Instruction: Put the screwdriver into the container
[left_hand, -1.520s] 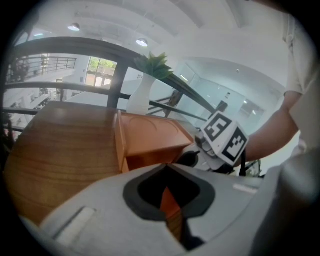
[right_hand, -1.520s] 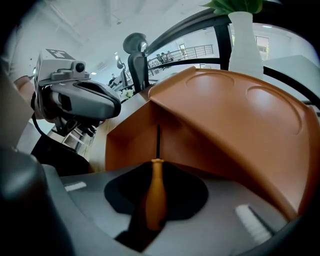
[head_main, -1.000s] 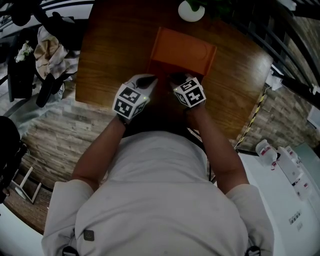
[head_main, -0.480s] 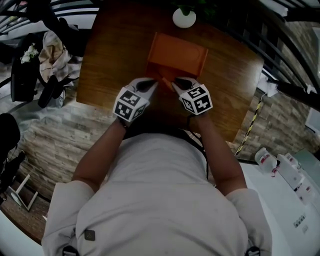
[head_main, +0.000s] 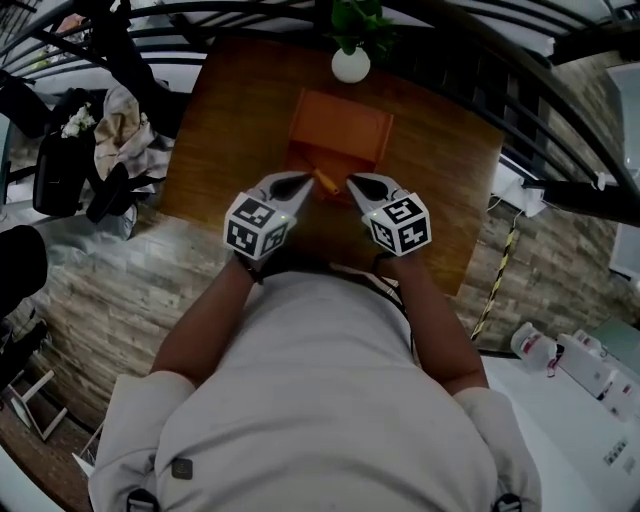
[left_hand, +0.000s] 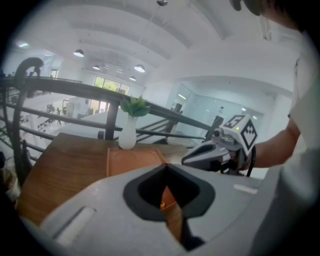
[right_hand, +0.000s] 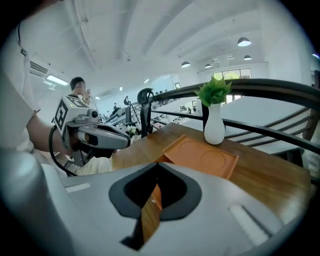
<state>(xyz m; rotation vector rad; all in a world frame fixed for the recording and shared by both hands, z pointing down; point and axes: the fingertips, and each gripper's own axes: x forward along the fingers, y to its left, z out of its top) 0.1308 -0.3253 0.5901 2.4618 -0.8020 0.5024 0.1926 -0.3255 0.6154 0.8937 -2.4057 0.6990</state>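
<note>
An orange tray-like container (head_main: 338, 128) lies on the wooden table (head_main: 225, 120), in front of a white vase. A short orange object, apparently the screwdriver (head_main: 325, 182), lies at the tray's near edge, between the two gripper tips. My left gripper (head_main: 306, 181) sits just left of it, jaws shut. On the other side my right gripper (head_main: 350, 183) is shut too. Neither visibly holds anything. In the left gripper view the jaws (left_hand: 167, 166) meet over the tray (left_hand: 132, 160). The right gripper view shows its shut tips (right_hand: 159, 165) near the tray (right_hand: 202, 157).
A white vase (head_main: 350, 65) with a green plant stands at the table's far edge, behind the tray. A dark curved railing (head_main: 520, 80) runs past the table. Bags and cloth (head_main: 100, 130) lie on the floor at left. The person's body fills the lower view.
Both grippers have drawn back from the tray toward the person. The orange object now shows between their tips. The view has shifted so the tray and vase sit lower.
</note>
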